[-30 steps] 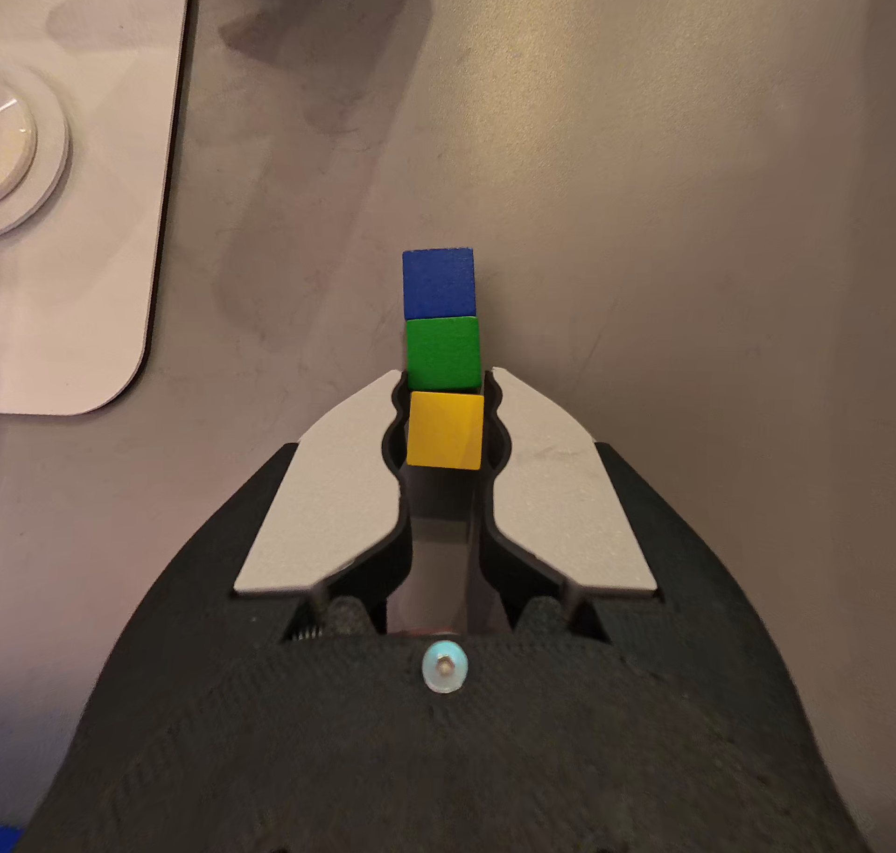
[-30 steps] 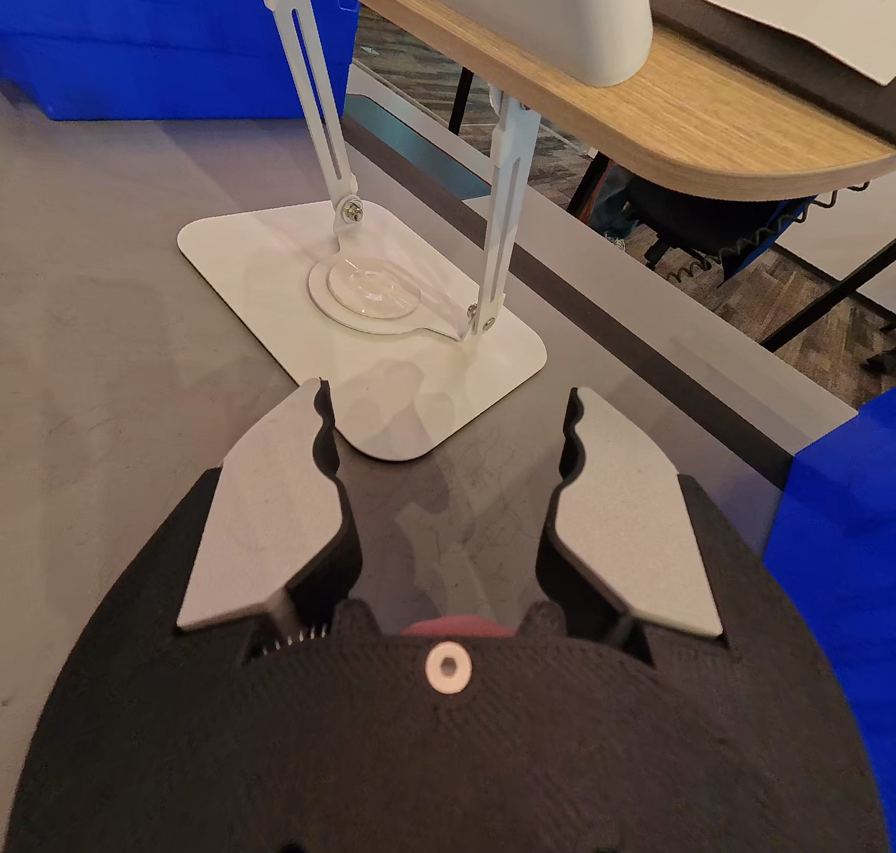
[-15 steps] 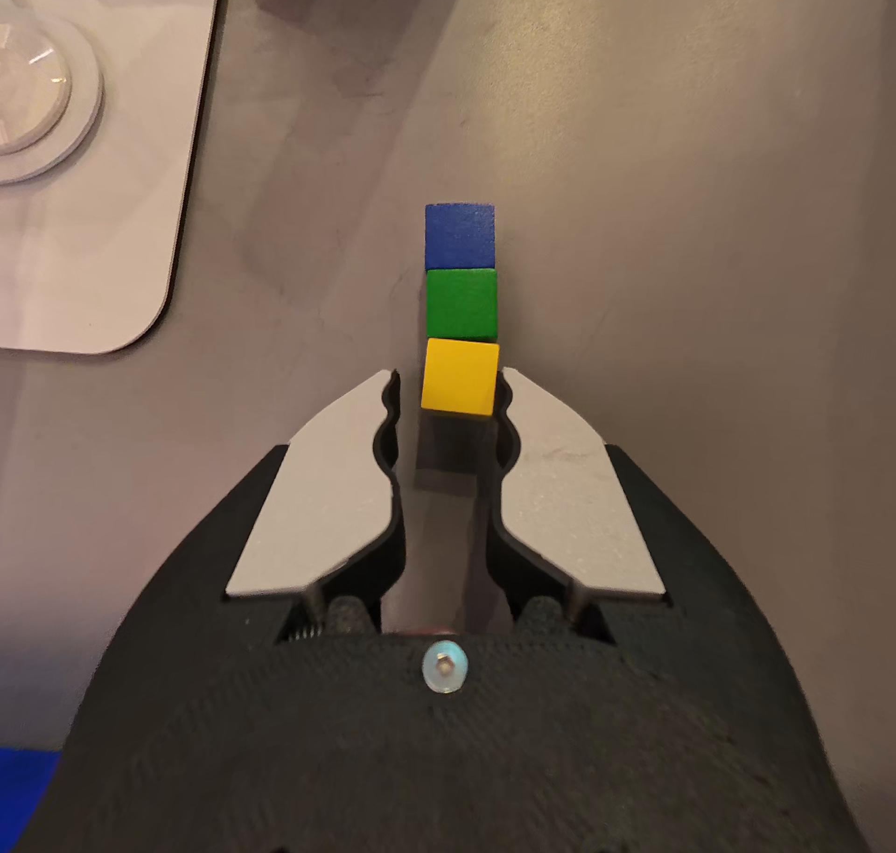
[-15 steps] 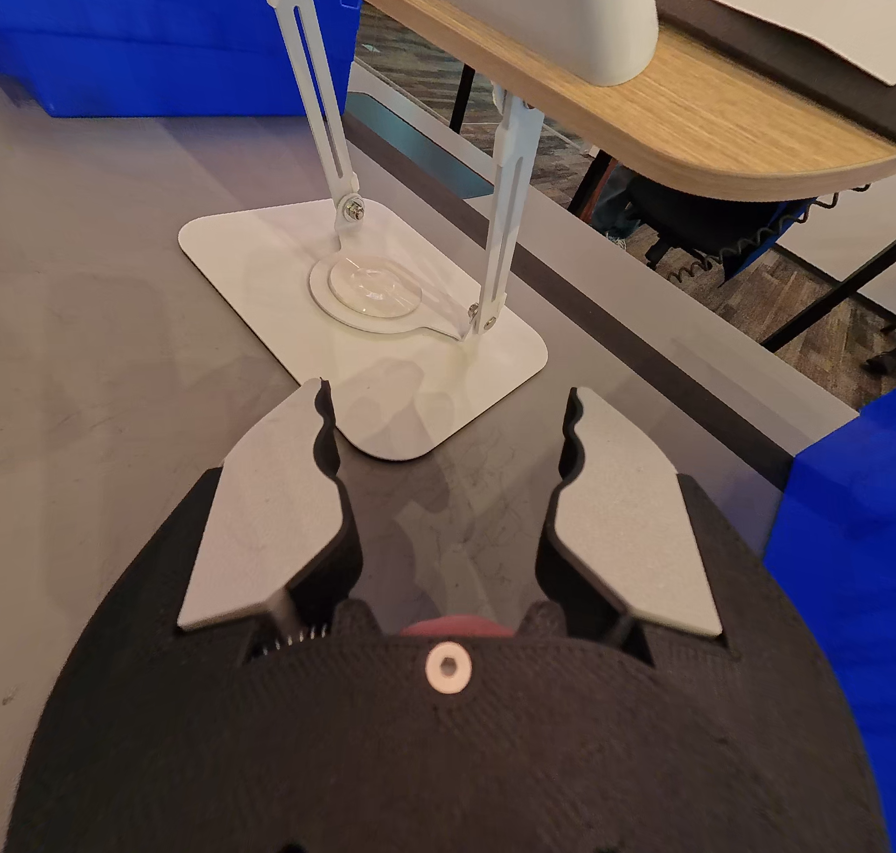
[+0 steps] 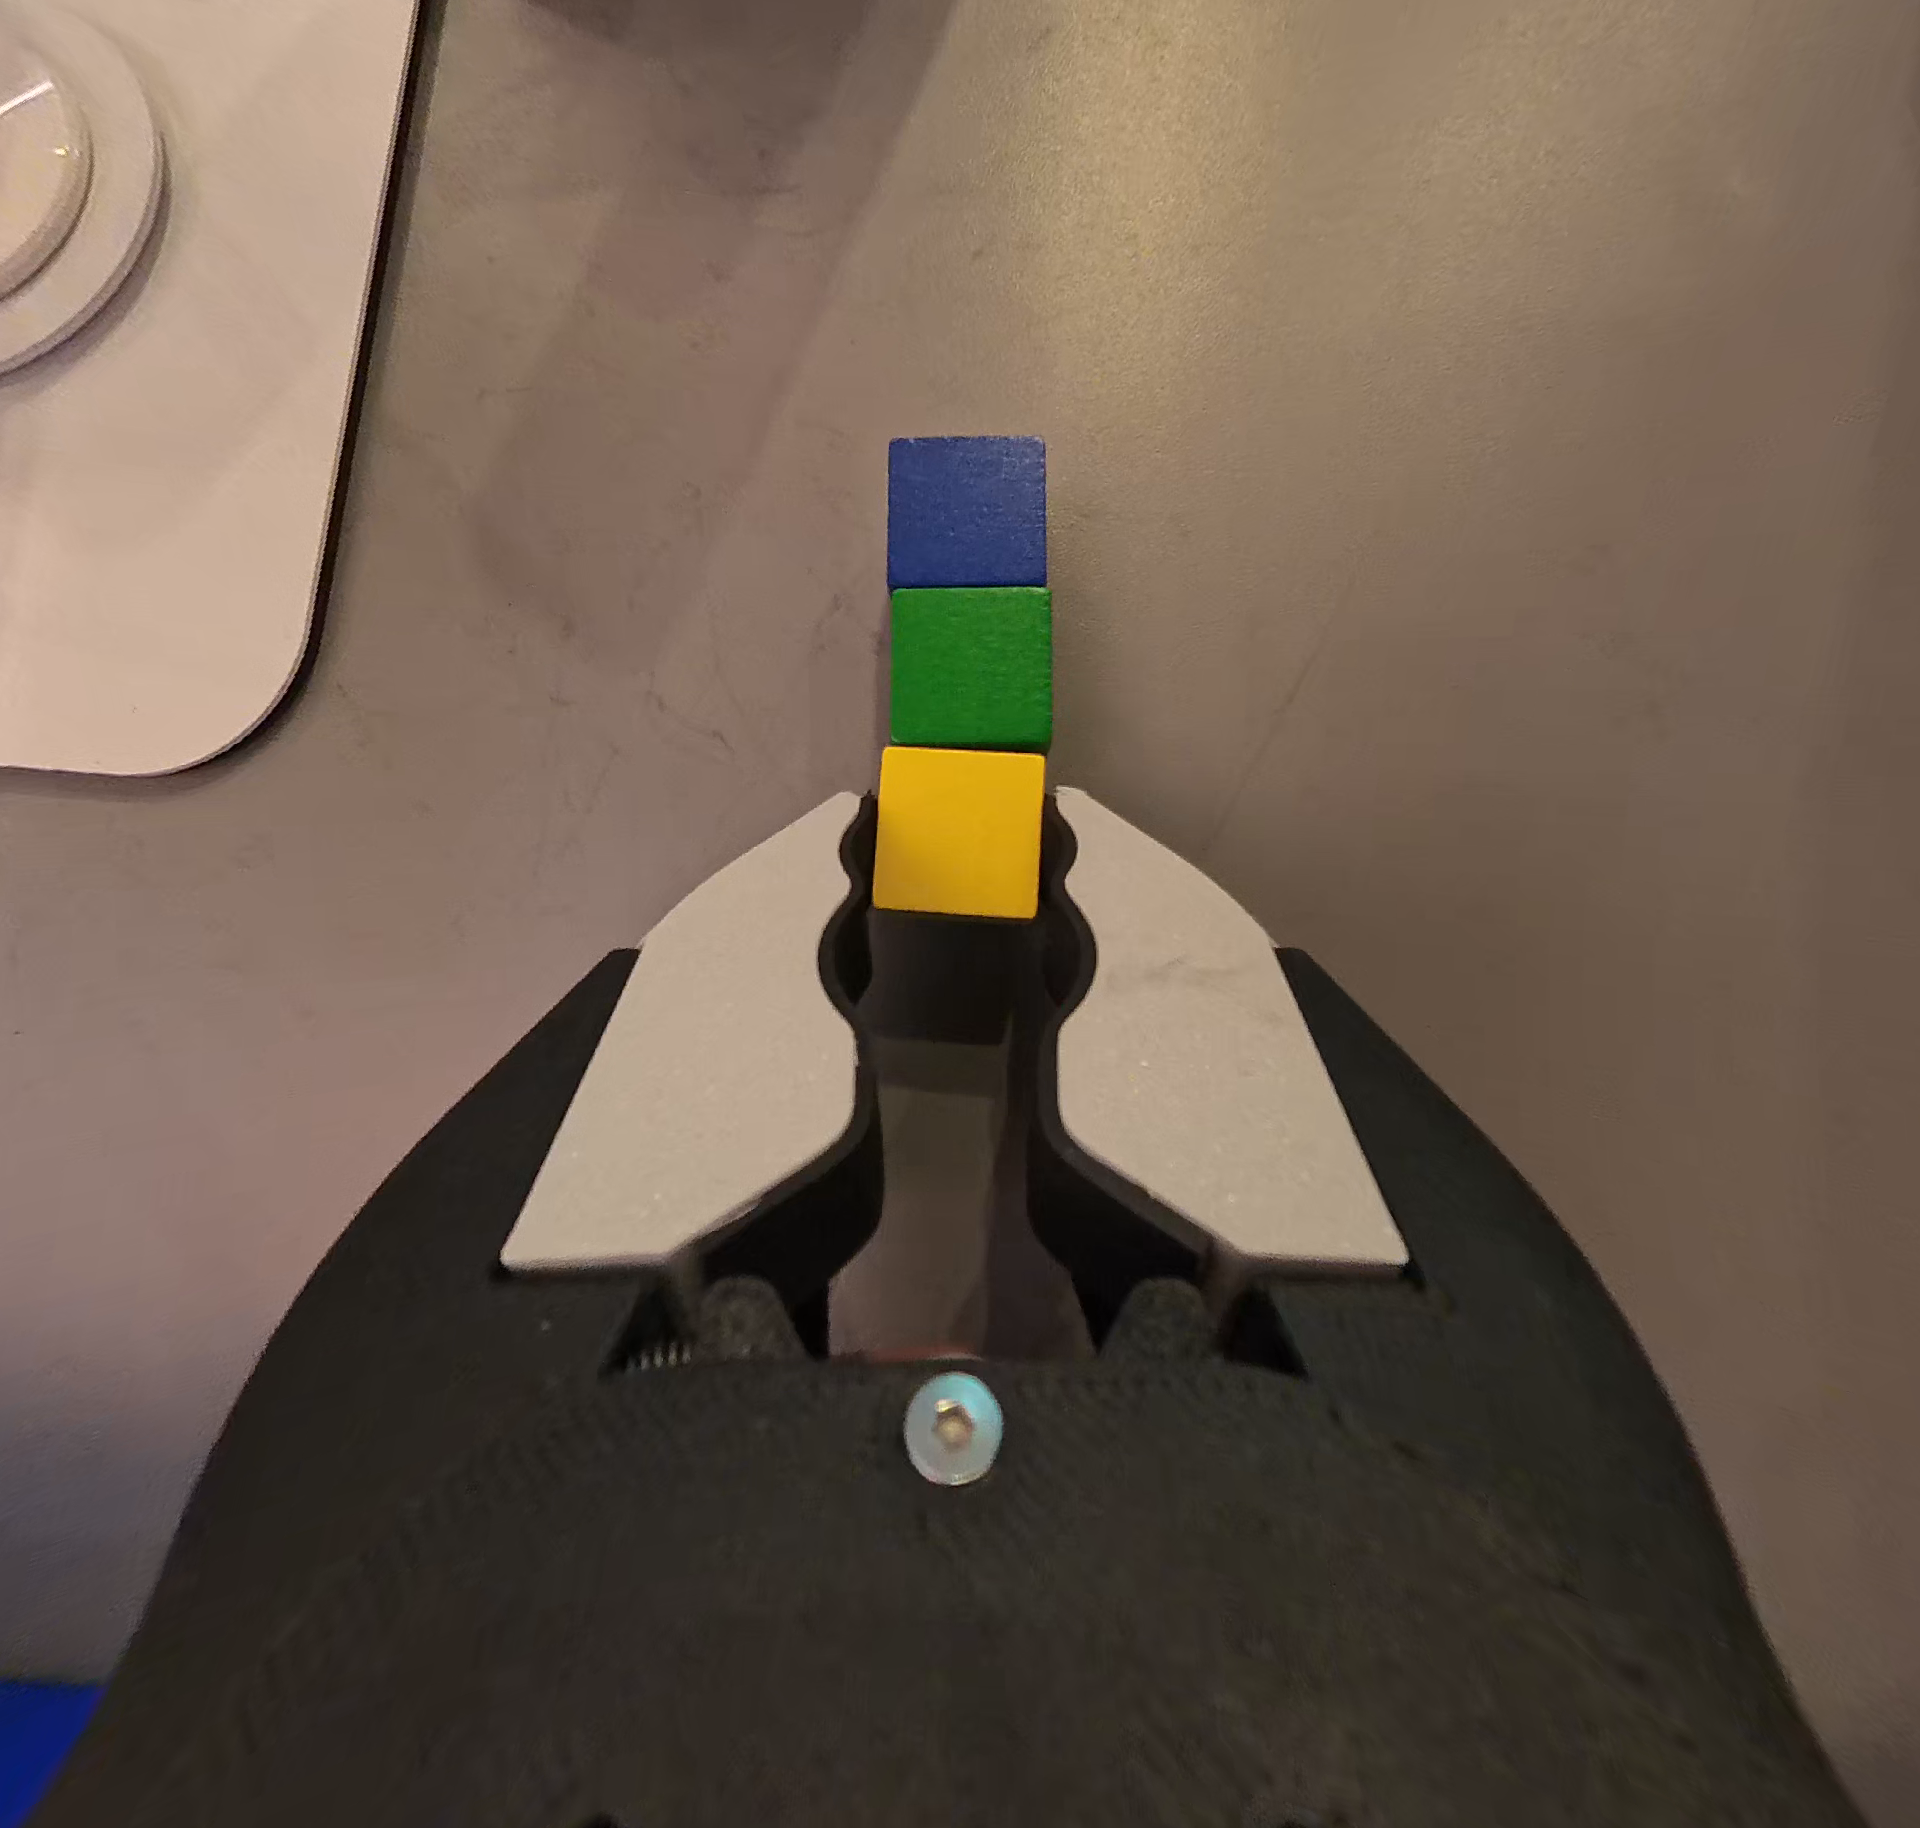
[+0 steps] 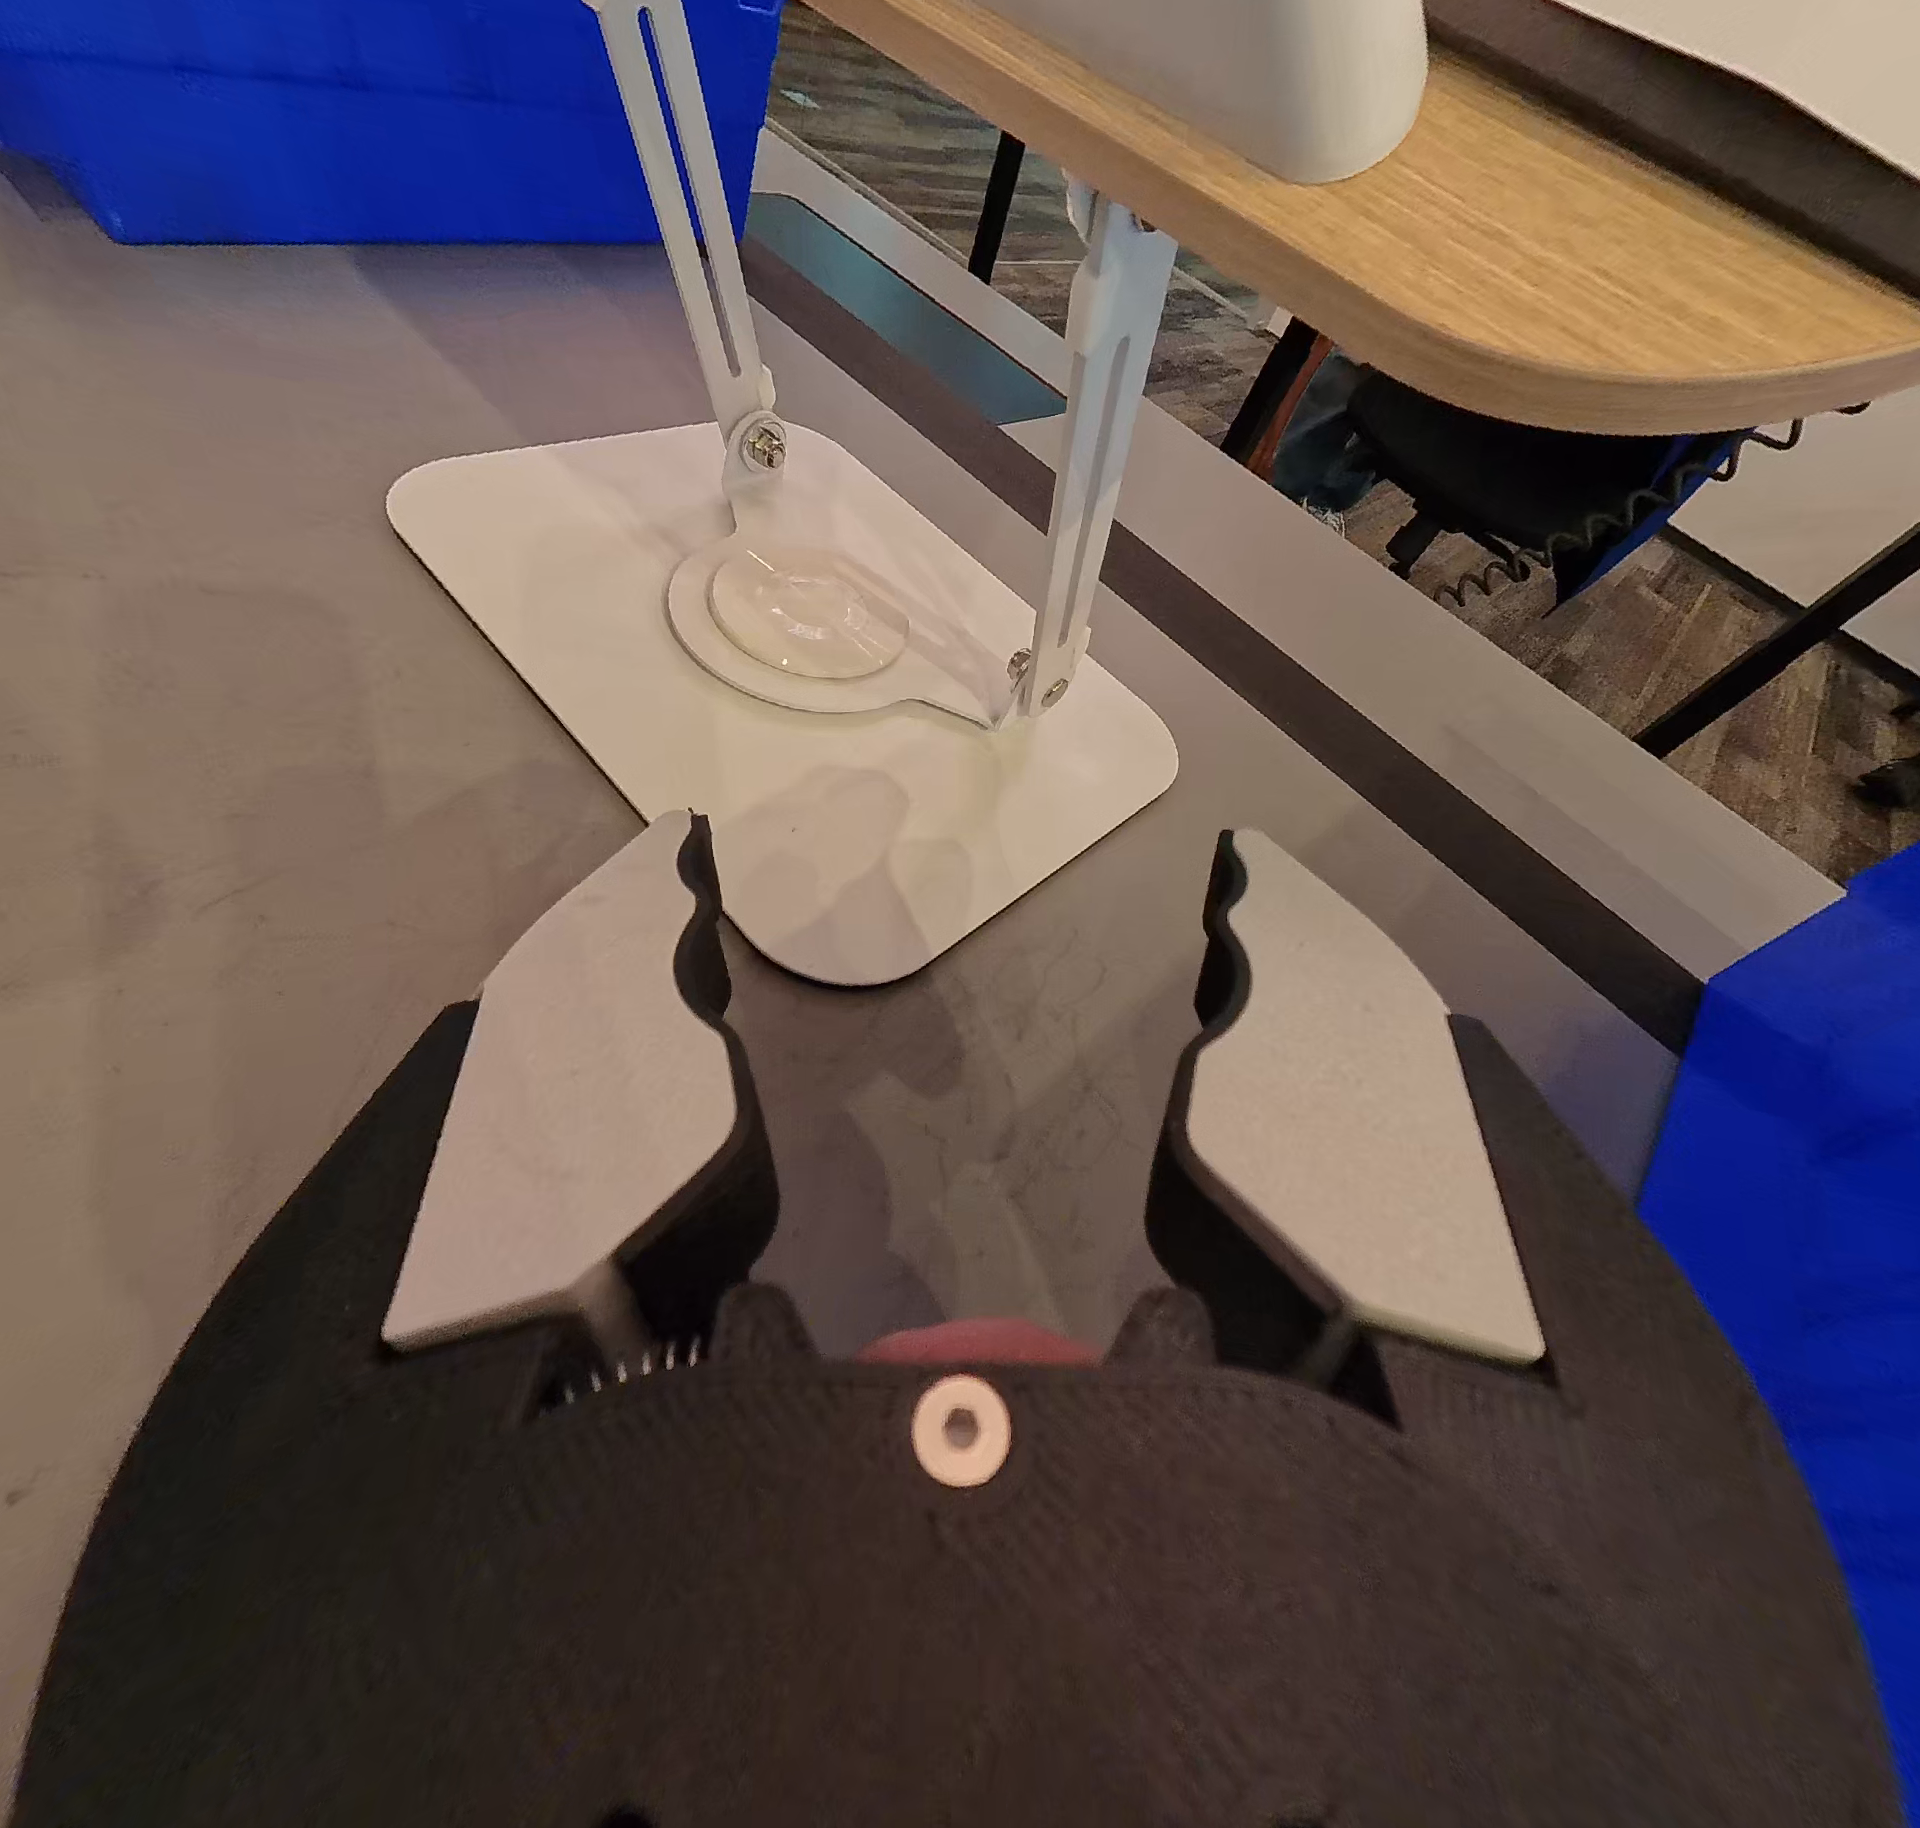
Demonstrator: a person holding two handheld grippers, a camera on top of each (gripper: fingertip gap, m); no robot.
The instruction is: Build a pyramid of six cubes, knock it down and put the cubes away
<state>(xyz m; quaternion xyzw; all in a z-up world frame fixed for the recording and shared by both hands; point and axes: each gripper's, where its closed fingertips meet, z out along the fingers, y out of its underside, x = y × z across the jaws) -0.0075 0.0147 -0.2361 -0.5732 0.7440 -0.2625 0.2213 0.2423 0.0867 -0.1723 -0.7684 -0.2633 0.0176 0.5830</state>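
judging by the three cubes in view, the pyramid is barely begun: at frame centre the left claw (image 5: 958,833) pinches the yellow cube (image 5: 957,831) against the green cube (image 5: 970,669) and blue cube (image 5: 966,511) row on the counter (image 5: 1455,428) (the right claw (image 6: 961,921) gapes empty), leaving upper tiers, knockdown and tidying.

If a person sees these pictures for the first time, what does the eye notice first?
First, the line of three cubes on the grey table: blue cube farthest, green cube in the middle, yellow cube nearest, between the left gripper fingers. Then the white stand base ahead of the open right gripper.
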